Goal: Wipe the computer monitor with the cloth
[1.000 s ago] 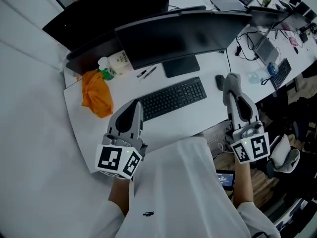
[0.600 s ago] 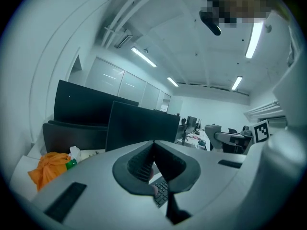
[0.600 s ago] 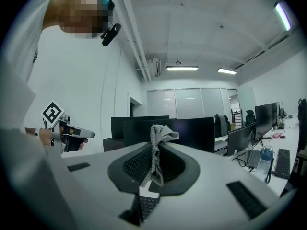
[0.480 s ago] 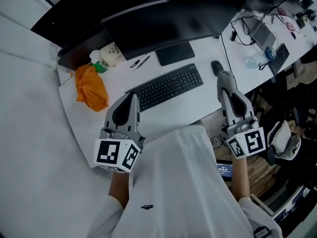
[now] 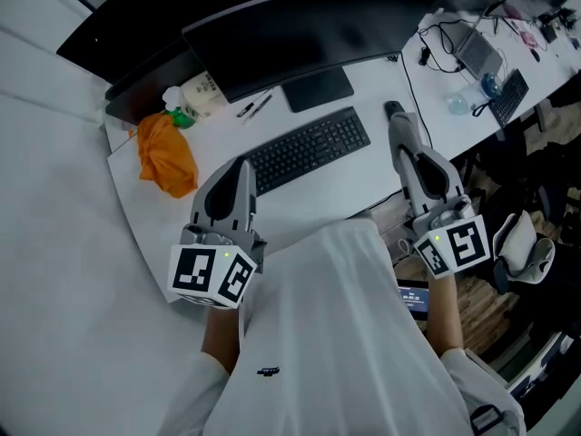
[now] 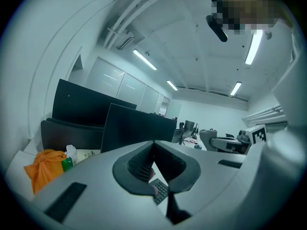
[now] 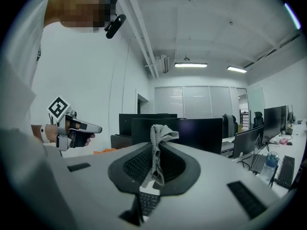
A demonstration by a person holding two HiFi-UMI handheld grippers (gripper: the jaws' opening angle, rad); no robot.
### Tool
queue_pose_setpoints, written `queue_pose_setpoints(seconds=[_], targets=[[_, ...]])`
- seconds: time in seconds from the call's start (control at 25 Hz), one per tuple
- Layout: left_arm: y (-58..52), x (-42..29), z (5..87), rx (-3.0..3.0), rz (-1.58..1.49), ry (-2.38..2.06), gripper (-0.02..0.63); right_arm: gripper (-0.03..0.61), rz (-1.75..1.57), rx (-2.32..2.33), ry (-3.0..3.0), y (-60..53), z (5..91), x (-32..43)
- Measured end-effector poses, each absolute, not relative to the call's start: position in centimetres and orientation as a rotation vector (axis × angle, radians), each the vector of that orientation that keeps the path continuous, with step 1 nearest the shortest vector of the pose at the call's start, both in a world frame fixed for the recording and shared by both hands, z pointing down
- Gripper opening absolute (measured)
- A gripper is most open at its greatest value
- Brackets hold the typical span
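The dark computer monitor (image 5: 309, 30) stands at the back of the white desk (image 5: 363, 184), its screen off; it also fills the middle of the right gripper view as the monitor (image 7: 192, 131). My right gripper (image 5: 398, 125) hovers over the desk's right end, shut on a small grey cloth (image 7: 160, 134) that sticks up between its jaws. My left gripper (image 5: 241, 169) is held above the desk's front edge, left of the keyboard, jaws shut with nothing in them. In the left gripper view, the left gripper (image 6: 153, 145) points towards the monitor (image 6: 136, 128).
A black keyboard (image 5: 309, 148) lies before the monitor stand, a black mouse (image 5: 392, 109) right of it. An orange cloth (image 5: 168, 157), a green-capped bottle (image 5: 180, 112), a white box (image 5: 204, 89) and pens (image 5: 254, 107) sit at the left. Cables and more screens crowd the right.
Both grippers have moved a little forward over the desk, the right one nearer the mouse. The head view has shifted slightly. The grey cloth stays held.
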State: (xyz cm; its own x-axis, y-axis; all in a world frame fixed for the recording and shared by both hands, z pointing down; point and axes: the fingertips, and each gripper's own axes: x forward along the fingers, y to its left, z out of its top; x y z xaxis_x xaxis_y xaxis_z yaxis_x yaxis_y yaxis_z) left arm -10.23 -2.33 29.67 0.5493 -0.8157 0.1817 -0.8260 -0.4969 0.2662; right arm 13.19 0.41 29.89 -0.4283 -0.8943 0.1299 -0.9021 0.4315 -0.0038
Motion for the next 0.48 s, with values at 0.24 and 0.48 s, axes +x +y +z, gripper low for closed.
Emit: queue_pose_setpoints(seconds=[0.24, 0.48], targets=[[-1.5, -10.0, 29.9, 2.476, 0.051, -1.341, 0.018, 0.029, 0.088, 1.633, -2.560, 0.8, 29.2, 13.3], [-1.1, -10.1, 30.1, 2.472, 0.057, -1.337, 0.018, 0.029, 0.106, 1.638, -2.563, 1.2, 29.2, 13.2]])
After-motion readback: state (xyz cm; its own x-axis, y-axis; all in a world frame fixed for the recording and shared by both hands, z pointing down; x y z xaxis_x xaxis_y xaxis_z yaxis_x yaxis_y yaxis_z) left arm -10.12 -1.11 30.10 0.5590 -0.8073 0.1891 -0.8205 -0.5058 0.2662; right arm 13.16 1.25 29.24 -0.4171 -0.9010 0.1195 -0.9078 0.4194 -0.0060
